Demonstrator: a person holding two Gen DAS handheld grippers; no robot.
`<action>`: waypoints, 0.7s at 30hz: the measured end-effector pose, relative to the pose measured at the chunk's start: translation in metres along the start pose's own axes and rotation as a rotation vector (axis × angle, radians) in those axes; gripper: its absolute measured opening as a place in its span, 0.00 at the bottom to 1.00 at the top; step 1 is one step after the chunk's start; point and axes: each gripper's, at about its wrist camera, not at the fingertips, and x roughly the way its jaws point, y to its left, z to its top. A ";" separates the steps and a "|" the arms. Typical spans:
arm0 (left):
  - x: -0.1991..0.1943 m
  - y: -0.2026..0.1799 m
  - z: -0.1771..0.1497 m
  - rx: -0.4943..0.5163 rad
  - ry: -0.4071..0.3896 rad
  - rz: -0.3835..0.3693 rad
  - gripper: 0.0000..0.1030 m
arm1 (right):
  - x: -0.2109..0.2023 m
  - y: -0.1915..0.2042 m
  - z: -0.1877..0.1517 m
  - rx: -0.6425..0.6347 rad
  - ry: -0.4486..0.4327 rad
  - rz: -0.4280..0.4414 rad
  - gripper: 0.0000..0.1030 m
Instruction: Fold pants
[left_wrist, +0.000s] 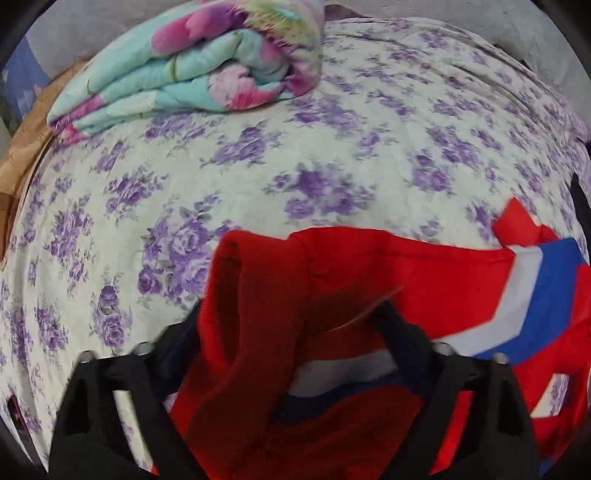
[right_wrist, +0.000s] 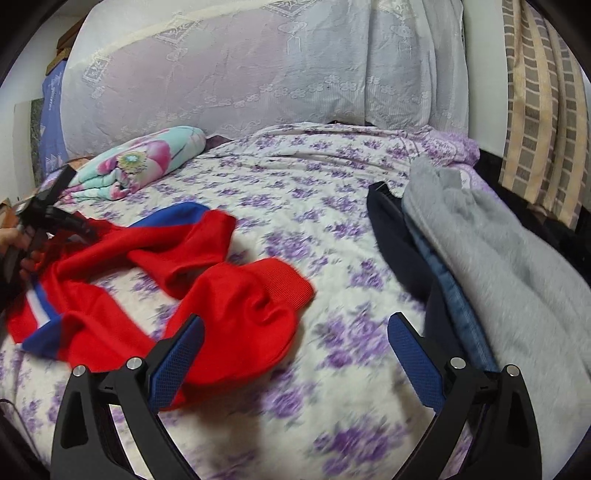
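Red pants (right_wrist: 207, 295) with blue and white side stripes lie crumpled on the floral bedsheet (right_wrist: 295, 206), legs pointing right. In the left wrist view the pants (left_wrist: 332, 266) fill the space between my left gripper's fingers; the left gripper (left_wrist: 291, 314) looks wide open with the red waistband bunched between the fingers, so whether it grips the cloth is unclear. It also shows at the far left of the right wrist view (right_wrist: 55, 218), at the pants' waist end. My right gripper (right_wrist: 295, 332) is open and empty, just right of a pant cuff.
A folded teal and pink floral blanket (left_wrist: 192, 74) lies at the far side of the bed. A pile of clothes with a grey fleece (right_wrist: 498, 266), denim and dark garments lies on the bed's right. A lace curtain hangs behind.
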 end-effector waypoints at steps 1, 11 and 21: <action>-0.009 -0.004 -0.005 0.000 -0.018 -0.048 0.52 | 0.002 -0.002 0.002 -0.008 -0.003 -0.011 0.97; -0.102 0.077 -0.025 -0.246 -0.288 -0.024 0.39 | 0.021 0.013 0.029 -0.130 -0.019 0.030 0.96; -0.088 0.170 -0.060 -0.495 -0.273 0.185 0.39 | 0.064 0.049 0.105 -0.084 -0.012 0.229 0.96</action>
